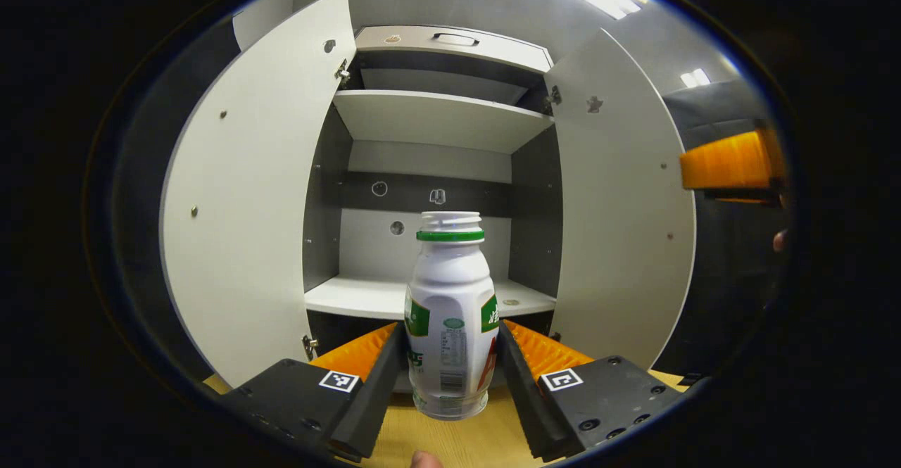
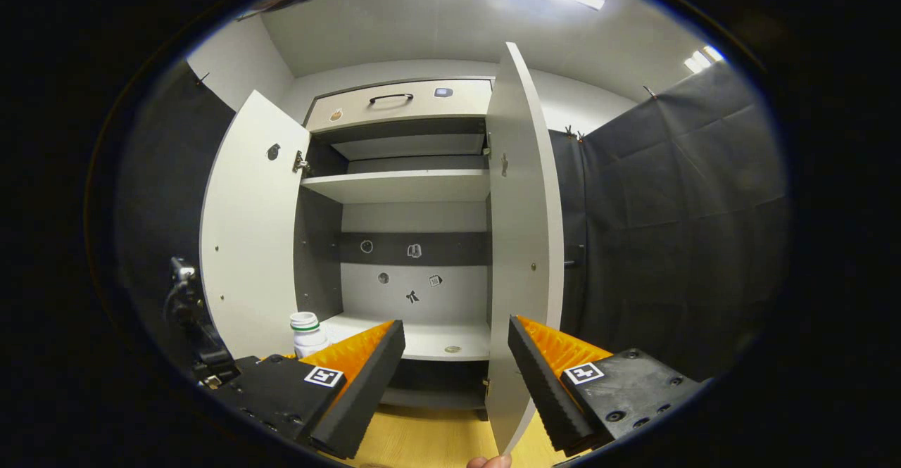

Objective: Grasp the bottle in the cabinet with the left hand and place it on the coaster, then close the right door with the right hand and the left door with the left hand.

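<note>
Left gripper (image 1: 450, 355) is clamped on the bottle (image 1: 450, 313), both fingers pressed against its lower body; bottle is held upright, clear of the cabinet, above the wooden tabletop (image 1: 450, 440) seen just below the fingers. Right gripper (image 2: 456, 369) is held apart, nothing between the fingers, with the edge of the right door (image 2: 524, 243) just ahead of it. In the right gripper view the bottle (image 2: 307, 334) is seen off to the left, beside the left door (image 2: 250, 243).

Beyond the left gripper, left door (image 1: 246, 207) and right door (image 1: 619, 214) are both swung open, lower shelf (image 1: 352, 299) behind the bottle.

Coaster cannot be seen. Step in hand is judged to be carrying the bottle to the coaster. Bottle should be kept vertical, lowered flat and centred, grip released only once the base is seated. Doors not yet closed.
</note>
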A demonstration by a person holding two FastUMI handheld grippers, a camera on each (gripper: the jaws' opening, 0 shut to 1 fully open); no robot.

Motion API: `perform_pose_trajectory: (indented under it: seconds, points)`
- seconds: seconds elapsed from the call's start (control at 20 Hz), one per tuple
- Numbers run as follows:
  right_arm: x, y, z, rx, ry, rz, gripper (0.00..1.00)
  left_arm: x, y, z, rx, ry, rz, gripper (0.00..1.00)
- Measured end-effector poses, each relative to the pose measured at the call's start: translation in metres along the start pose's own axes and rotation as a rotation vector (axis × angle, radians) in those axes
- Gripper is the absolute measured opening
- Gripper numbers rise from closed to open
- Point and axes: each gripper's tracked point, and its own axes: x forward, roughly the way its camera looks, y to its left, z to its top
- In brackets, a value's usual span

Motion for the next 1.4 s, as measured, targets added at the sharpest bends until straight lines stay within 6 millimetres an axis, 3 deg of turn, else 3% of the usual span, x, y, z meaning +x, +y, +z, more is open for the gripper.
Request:
perform_pose_trajectory:
  seconds: [0.35, 0.6, 0.8, 1.1, 1.4]
  points:
    - [0.002, -0.006, -0.021, -0.014, 0.023, -0.018, 0.98, -0.055, -0.022, -0.102, -0.004, 0.061, -0.084, 0.79]
    - [0.002, -0.009, -0.032, -0.047, 0.032, -0.026, 0.98, -0.079, -0.041, -0.164, -0.011, 0.098, -0.144, 0.79]
    - [0.004, -0.002, -0.037, -0.066, 0.032, -0.012, 0.98, -0.089, -0.041, -0.206, -0.02, 0.138, -0.145, 0.79]
    - [0.008, 0.0, -0.055, -0.042, 0.068, -0.008, 0.98, -0.099, -0.039, -0.245, -0.026, 0.158, -0.164, 0.8]
    - [0.005, -0.002, -0.063, -0.066, 0.086, -0.012, 0.98, -0.104, -0.042, -0.258, -0.026, 0.15, -0.186, 0.82]
